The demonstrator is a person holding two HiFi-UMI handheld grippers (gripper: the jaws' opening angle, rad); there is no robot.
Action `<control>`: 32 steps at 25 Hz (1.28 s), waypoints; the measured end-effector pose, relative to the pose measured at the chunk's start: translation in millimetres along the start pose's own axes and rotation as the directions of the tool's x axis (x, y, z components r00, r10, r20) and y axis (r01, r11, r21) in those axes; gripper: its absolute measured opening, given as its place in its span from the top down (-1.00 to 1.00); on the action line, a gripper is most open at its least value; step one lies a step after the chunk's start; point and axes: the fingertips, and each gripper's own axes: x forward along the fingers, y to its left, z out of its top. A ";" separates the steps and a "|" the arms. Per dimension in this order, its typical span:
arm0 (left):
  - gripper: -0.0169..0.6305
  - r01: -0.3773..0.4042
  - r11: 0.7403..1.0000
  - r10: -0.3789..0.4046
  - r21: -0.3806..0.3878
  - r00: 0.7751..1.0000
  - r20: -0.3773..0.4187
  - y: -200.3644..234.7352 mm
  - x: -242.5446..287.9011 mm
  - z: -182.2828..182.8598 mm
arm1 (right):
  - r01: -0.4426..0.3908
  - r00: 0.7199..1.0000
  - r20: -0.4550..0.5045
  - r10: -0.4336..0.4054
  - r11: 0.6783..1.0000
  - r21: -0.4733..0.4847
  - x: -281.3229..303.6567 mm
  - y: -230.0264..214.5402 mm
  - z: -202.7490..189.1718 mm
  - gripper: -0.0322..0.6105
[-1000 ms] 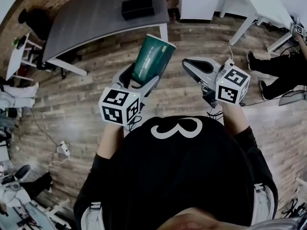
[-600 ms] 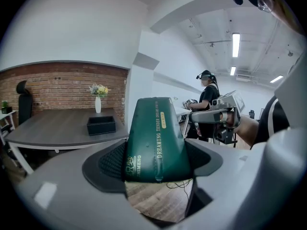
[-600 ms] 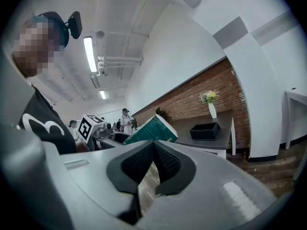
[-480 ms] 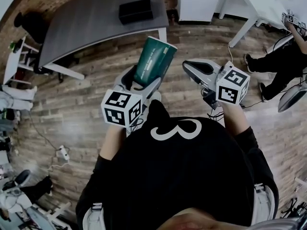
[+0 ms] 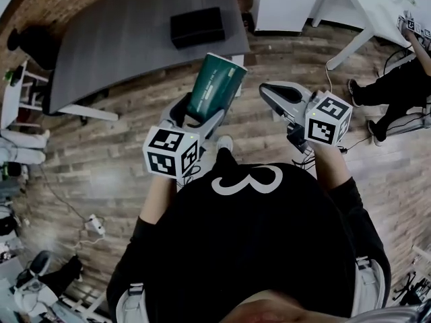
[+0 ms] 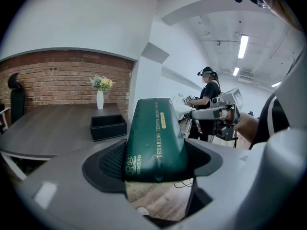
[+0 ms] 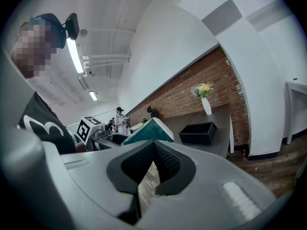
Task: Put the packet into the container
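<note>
**Packet held aloft, short of the container**

The left gripper (image 5: 196,115) is clamping its jaws on the lower end of the dark green packet (image 5: 214,86). It is holding the packet nearly upright in the air, well apart from the black container (image 5: 196,27), on the person's side of it. The container is sitting on a grey table (image 5: 114,42), with a white vase of flowers (image 6: 100,98) beyond it. The right gripper (image 5: 277,94) is hovering to the container's right, nearer the person, its jaws pressed together on nothing.

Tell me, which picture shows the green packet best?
The left gripper view: the green packet fills the middle, clamped in the left hand-held gripper, print readable. The head view shows it smaller, from above; the right gripper view catches only a corner.
</note>
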 end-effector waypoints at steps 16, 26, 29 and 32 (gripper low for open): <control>-0.27 0.061 0.994 -0.058 0.094 0.998 -0.038 163.5 74.0 71.9 | 0.132 0.991 0.009 -0.132 0.991 0.021 124.2 -103.5 70.8 0.89; -0.27 0.036 0.979 -0.027 0.199 0.998 -0.049 210.8 97.6 91.9 | 0.154 0.988 -0.008 -0.154 0.987 0.034 145.4 -130.1 73.1 0.89; -0.27 0.032 0.972 -0.017 0.234 0.998 -0.068 218.1 106.0 95.0 | 0.144 0.990 -0.002 -0.144 0.989 0.035 150.0 -139.0 76.7 0.89; -0.27 0.037 0.962 -0.015 0.272 0.996 -0.085 227.3 117.2 100.2 | 0.137 0.991 -0.001 -0.137 0.990 0.045 156.6 -151.9 80.1 0.89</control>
